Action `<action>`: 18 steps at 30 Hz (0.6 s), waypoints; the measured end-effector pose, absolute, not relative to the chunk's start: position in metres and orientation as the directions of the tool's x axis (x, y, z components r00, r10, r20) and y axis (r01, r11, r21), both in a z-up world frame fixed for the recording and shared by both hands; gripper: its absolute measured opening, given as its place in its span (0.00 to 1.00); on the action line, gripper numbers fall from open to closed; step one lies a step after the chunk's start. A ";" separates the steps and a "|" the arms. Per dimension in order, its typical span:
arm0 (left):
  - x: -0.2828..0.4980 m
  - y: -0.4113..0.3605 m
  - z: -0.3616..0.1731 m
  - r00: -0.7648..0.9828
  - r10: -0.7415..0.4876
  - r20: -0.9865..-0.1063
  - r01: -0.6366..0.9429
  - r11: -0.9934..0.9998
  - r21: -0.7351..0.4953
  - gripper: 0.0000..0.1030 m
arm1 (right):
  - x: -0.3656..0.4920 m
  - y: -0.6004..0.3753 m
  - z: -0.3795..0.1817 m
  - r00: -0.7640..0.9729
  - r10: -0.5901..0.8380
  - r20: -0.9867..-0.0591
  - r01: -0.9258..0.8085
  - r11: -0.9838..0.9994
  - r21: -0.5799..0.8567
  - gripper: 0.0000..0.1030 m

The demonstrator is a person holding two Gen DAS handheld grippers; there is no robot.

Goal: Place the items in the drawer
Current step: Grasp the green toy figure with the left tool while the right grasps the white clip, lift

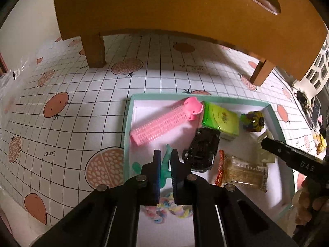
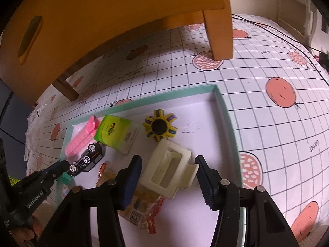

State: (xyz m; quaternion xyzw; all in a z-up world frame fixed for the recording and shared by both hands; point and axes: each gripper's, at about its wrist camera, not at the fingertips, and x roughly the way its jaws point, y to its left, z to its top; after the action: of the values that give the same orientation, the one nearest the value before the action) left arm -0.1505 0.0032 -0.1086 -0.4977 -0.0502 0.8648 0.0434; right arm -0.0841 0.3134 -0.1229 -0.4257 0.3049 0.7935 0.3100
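Left gripper [image 1: 165, 160]: fingers were almost pressed together, pinching a thin green toy [image 1: 166, 162] between the pads, low over the near left corner of the tray.
Right gripper [image 2: 167, 164]: fingers stood part-way spread on either side of a cream hair clip [image 2: 167, 169]; the left pad lay against the clip's edge, the right pad looked just clear of it, so I could not tell whether it was gripped.
Hair clip: lay partly on top of a snack packet [image 2: 141, 210], near the middle of the tray.
Tray [image 2: 226, 111]: a shallow box with a mint rim and white floor, sitting on the checked cloth [image 1: 82, 103] in front of the wooden stand [image 1: 164, 6].
Pink roller [image 1: 162, 123]: lay slantwise in the tray's far left part.
Green tissue pack [image 1: 222, 119]: just beside the roller, by the tray's far wall.
Black toy car [image 1: 202, 152]: in the tray, between the tissue pack and the left gripper.
Yellow toy wheel [image 2: 160, 126]: in the tray beyond the hair clip.
Colourful hair tie [image 1: 164, 210]: in the tray's near left corner, under the left gripper.
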 end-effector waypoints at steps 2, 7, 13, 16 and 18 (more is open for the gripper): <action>-0.150 0.000 -0.106 -0.511 0.135 -0.849 -0.020 -0.989 -0.145 0.07 | -0.081 0.313 -0.122 -0.441 0.235 -0.866 -0.757 -0.616 0.218 0.55; -0.148 -0.006 -0.101 -0.533 0.152 -0.832 -0.006 -0.984 -0.176 0.06 | -0.078 0.308 -0.115 -0.443 0.243 -0.863 -0.757 -0.617 0.216 0.55; -0.142 -0.010 -0.093 -0.563 0.175 -0.807 -0.002 -0.978 -0.210 0.06 | -0.076 0.300 -0.106 -0.449 0.253 -0.857 -0.753 -0.623 0.210 0.55; -0.139 -0.011 -0.088 -0.576 0.178 -0.798 -0.004 -0.977 -0.215 0.06 | -0.075 0.296 -0.102 -0.452 0.258 -0.854 -0.752 -0.625 0.209 0.55; -0.136 -0.011 -0.083 -0.585 0.179 -0.791 0.000 -0.975 -0.221 0.06 | -0.074 0.294 -0.099 -0.456 0.262 -0.851 -0.751 -0.626 0.209 0.55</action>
State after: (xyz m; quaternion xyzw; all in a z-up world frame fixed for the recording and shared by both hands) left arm -0.1357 -0.0115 -0.0834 -0.4526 -0.0990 0.8847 0.0504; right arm -0.0739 0.2945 -0.0985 -0.4147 0.2947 0.8006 0.3166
